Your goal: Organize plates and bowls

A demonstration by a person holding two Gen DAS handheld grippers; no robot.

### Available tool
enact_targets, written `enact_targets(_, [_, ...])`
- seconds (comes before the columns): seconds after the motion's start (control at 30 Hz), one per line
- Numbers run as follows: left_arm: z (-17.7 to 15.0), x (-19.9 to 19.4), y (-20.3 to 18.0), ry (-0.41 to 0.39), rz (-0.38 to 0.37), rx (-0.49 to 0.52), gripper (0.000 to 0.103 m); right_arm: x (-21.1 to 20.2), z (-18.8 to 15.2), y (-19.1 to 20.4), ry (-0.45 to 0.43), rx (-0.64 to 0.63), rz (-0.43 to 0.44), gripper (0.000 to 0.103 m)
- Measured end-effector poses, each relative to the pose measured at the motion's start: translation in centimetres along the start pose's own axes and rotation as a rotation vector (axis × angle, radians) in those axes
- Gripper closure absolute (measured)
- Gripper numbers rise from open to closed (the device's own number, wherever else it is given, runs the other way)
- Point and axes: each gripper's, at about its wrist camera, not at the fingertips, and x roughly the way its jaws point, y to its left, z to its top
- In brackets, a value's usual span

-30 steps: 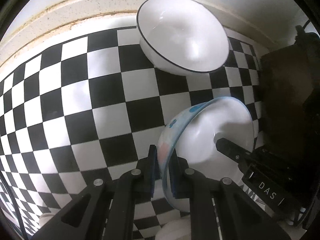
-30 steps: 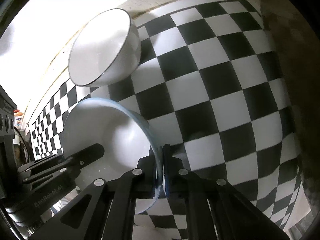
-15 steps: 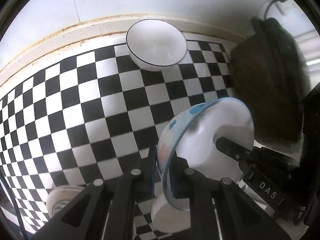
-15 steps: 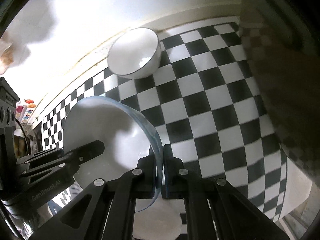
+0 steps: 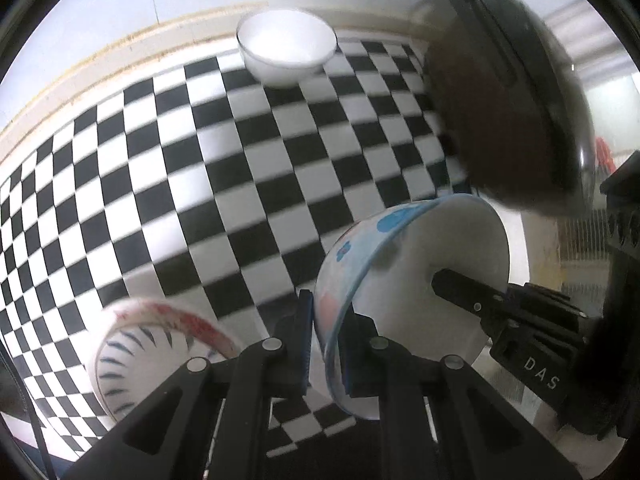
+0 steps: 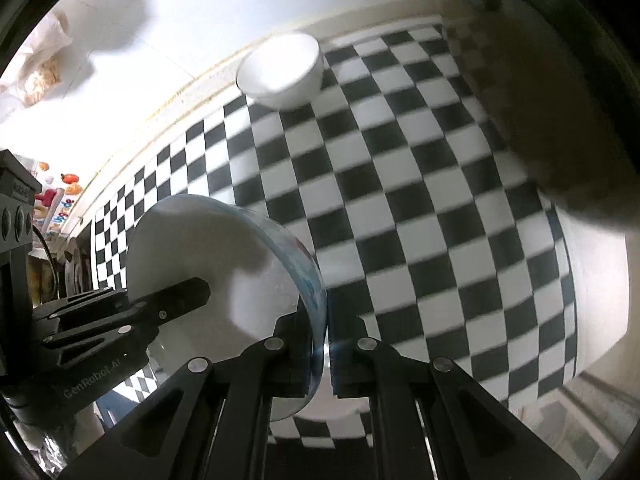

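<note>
Gripping opposite rims of one blue-patterned bowl, the left gripper and right gripper hold it clear of the checkered cloth, jaws clamped on its wall. The right gripper reads "DAS", the left apparently "GenRobot.AI". A white bowl sits far back.

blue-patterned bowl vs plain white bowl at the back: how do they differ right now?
The blue-patterned bowl is clamped at its rim by the left gripper and the right gripper; the plain white bowl touches neither. The patterned one is tipped on edge, the plain one sits upright on the checkered cloth. One has blue and pink marks outside, the other none. Both are white inside.
</note>
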Motion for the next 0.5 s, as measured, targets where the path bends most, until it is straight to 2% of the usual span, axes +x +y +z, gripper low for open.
enact_targets(0.23, [-2.6,3.4,-0.4,0.072,0.014,0.018,0.094,2.8,-4.0,-2.0,0.067,0.042,-0.008,0.096])
enact_targets(0.5, [-3.7,6.1,-0.7,0.137,0.056,0.029,0.094,5.2,-6.2,-3.6,0.108,0.067,-0.019,0.095])
